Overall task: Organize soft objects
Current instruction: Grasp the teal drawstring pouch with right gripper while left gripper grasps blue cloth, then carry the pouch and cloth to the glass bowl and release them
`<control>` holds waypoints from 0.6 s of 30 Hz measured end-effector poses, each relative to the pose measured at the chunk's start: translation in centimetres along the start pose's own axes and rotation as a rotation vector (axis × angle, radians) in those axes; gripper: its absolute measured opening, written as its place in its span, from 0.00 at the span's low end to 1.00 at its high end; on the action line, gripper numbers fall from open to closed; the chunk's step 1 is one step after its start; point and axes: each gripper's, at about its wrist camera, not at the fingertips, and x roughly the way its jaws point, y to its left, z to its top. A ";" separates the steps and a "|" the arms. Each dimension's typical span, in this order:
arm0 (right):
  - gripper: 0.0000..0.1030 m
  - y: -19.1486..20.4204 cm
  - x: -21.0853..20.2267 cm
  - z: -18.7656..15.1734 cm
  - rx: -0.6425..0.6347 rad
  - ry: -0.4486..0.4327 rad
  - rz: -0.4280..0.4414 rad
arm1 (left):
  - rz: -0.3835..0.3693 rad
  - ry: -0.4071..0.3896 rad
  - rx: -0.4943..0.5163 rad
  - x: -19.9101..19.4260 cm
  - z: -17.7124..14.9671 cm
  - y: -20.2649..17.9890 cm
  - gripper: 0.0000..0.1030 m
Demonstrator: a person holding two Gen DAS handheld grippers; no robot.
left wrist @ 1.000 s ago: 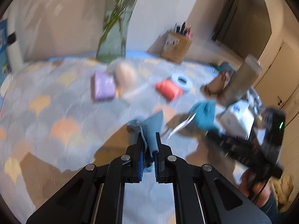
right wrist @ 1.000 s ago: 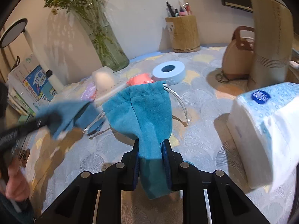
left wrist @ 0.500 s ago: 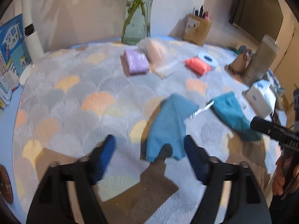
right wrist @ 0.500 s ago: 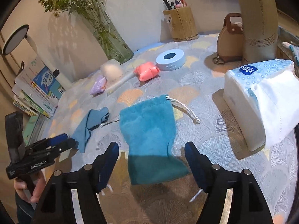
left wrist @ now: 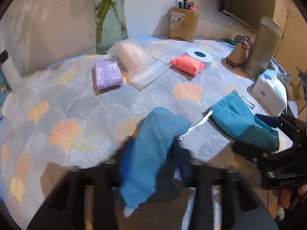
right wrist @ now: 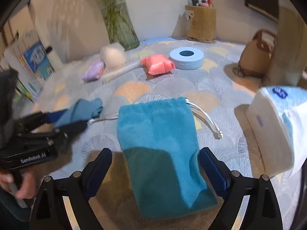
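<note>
- Just let go: right fingers point(right wrist: 155, 164) spread wide, teal pouch point(right wrist: 161, 145) lying flat between them on the counter point(right wrist: 220, 84).
- Left fingers point(left wrist: 153, 164) look apart around the blue cloth point(left wrist: 151, 153), but it's blurry.
- Both placed, probably tidying next.

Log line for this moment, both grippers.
left gripper: closing around blue cloth | right gripper: open, straddling teal pouch | pouch flat on table

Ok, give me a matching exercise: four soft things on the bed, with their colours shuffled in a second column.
Things:
1. drawstring pouch
2. flat packet beside the vase
3. puffy packet next to the tape ring
4. cloth at the left tool

Colours:
A. coral pink
B. lighter blue
C. teal
D. lilac

Pairs: 1-C, 2-D, 3-A, 4-B
</note>
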 end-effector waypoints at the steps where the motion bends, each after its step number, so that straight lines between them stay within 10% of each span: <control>1: 0.82 0.3 0.1 0.0 -0.011 0.000 -0.032 | -0.002 -0.008 0.007 -0.1 -0.1 -0.2 0.13; 5: 0.35 0.0 -0.4 -0.2 -0.002 -0.037 -0.060 | -0.011 -0.051 -0.006 -0.9 -0.1 0.1 0.10; 9: 0.11 -2.4 -1.3 -0.5 0.112 -0.071 0.035 | -0.062 -0.074 -0.054 -1.9 -0.1 0.5 0.10; 18: 0.11 -5.0 -7.1 -1.7 0.290 -0.205 0.332 | -0.168 -0.171 -0.037 -7.1 1.1 -3.9 0.10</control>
